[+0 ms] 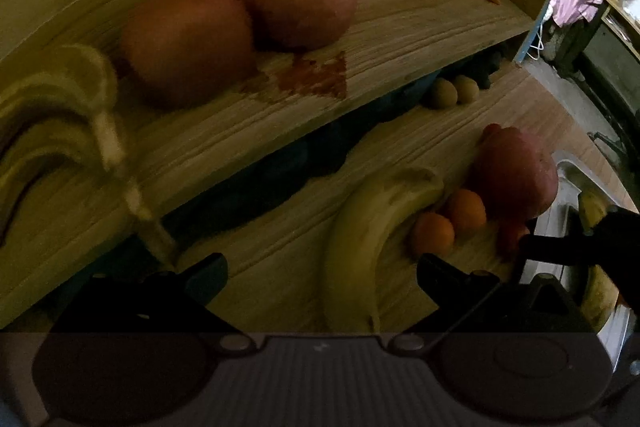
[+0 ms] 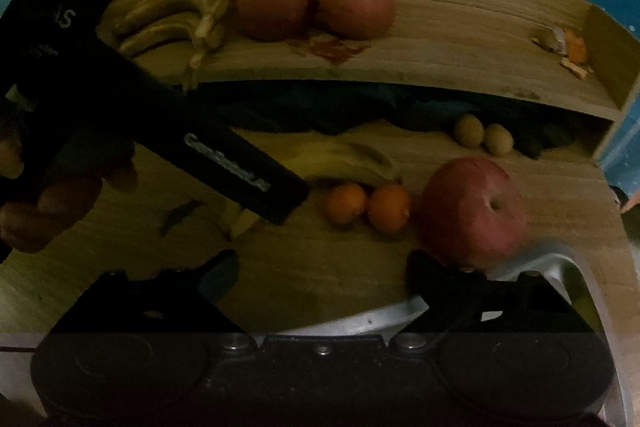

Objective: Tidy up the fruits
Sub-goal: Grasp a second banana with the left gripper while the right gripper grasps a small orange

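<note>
With both the left gripper point(image 1: 322, 273) and right gripper point(image 2: 324, 267) spread empty, loose banana point(image 1: 372, 227) below shelf point(image 1: 400, 7) probably goes up next.

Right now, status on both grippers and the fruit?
Left gripper open, empty, over lone banana. Right gripper open, empty, beside apple. Two apples, bananas already on shelf. Nothing blocking.

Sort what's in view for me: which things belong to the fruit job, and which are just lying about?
For the job:
bananas on the shelf
two shelf apples
loose banana
two oranges
table apple
two small green fruits
shelf

Lying about:
orange peel
red stain
metal pan
</note>
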